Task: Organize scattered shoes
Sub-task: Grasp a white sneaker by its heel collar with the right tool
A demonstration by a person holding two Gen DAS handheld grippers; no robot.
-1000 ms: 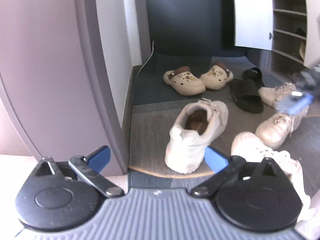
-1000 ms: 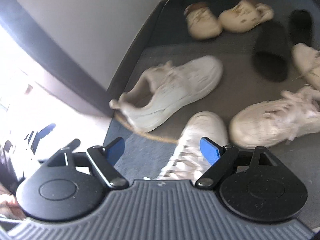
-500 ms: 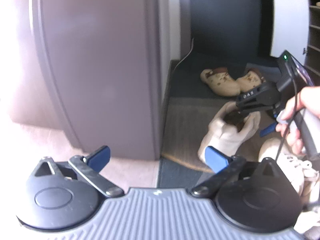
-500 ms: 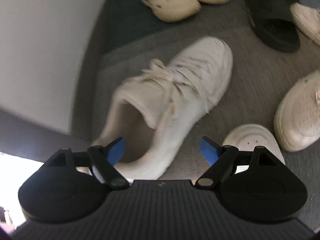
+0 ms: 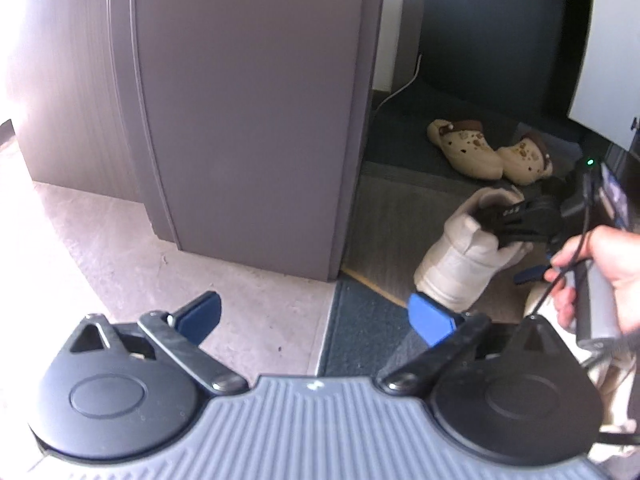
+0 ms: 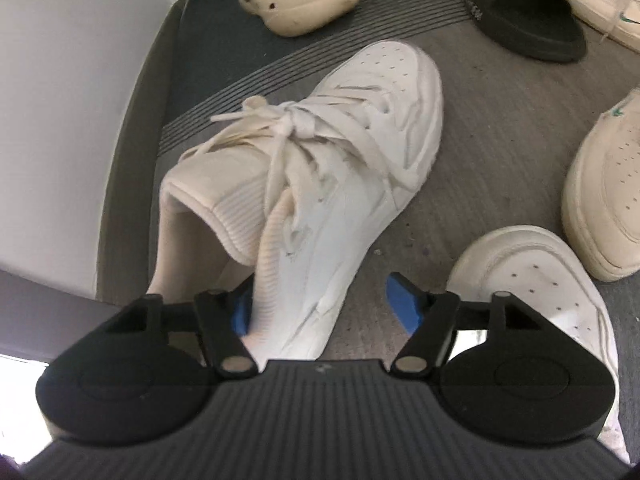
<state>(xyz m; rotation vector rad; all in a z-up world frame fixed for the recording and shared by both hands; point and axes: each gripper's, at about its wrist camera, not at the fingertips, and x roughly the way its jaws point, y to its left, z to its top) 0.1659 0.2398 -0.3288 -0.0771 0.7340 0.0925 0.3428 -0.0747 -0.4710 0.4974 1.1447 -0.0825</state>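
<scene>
The right hand-held gripper (image 6: 326, 310) has come down over the white lace-up sneaker (image 6: 320, 168) on the grey floor mat (image 6: 500, 152), and its jaws are closing on the shoe's soft collar, so it can soon be lifted.

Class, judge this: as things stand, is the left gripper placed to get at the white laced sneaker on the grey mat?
Probably not yet. The left gripper hangs open over bare floor, and the right gripper, its jaws closing, already straddles the white laced sneaker's collar.
</scene>
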